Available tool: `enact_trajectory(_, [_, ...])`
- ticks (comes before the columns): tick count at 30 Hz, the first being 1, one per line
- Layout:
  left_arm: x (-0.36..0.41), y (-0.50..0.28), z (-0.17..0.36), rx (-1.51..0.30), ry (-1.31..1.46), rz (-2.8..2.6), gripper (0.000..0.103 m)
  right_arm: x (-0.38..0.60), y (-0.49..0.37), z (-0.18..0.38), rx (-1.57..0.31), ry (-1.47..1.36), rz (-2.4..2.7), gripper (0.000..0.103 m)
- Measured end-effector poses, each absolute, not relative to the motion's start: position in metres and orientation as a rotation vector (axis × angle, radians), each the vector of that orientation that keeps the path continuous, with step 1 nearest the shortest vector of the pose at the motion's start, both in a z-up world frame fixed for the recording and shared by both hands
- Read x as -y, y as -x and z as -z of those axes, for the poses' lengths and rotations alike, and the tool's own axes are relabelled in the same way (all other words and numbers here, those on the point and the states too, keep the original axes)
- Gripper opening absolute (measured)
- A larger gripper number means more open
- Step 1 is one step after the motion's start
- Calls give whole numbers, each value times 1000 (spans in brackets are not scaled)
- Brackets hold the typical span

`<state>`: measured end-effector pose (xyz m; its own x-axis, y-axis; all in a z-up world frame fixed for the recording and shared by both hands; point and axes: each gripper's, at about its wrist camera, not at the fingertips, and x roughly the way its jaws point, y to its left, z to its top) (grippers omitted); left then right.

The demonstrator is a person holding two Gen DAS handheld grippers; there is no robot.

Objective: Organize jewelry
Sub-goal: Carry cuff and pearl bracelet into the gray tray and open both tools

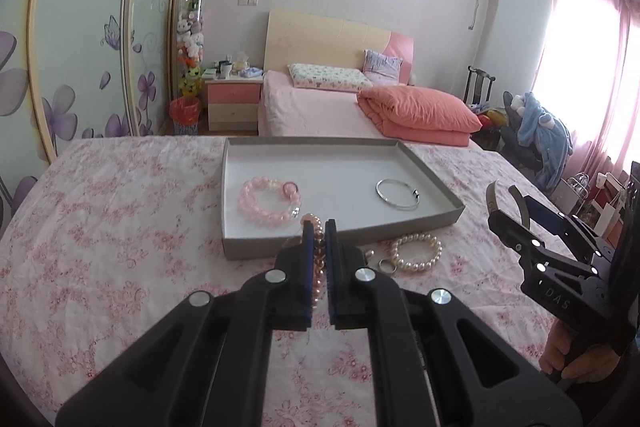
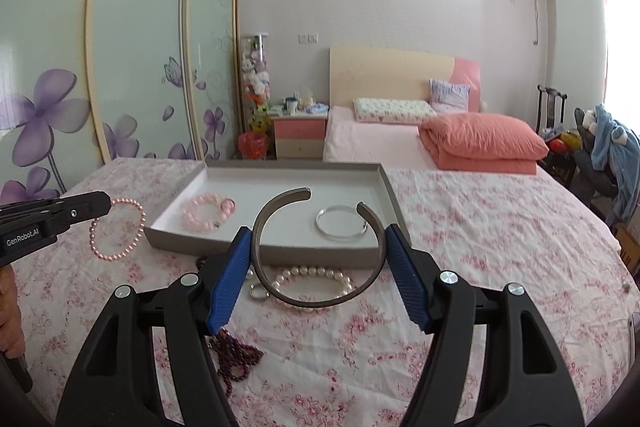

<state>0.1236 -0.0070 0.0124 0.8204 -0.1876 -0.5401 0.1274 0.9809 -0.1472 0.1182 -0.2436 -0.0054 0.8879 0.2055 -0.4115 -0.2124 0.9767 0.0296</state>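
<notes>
Now pink bead bracelet (image 2: 120, 231) pinched in left gripper (image 1: 319, 227), cuff bangle (image 2: 316, 251) spanning right gripper (image 2: 318, 247).

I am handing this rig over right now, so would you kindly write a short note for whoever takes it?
Left gripper: shut on a pink pearl bracelet, held above the bedspread.
Right gripper: shut on a dark open cuff bangle, held in front of the tray.
Done: pink bead bracelet and thin silver bangle lie in the grey tray.
Left: place both held pieces in the tray, then the white pearl bracelet, silver ring and dark purple beads on the bedspread.
</notes>
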Motion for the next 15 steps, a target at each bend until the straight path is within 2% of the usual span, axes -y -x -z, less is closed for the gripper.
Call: enact_trajectory(15, [16,-121,-30,-528,76,169,6,243,-117,-11,-338,23,-221,67])
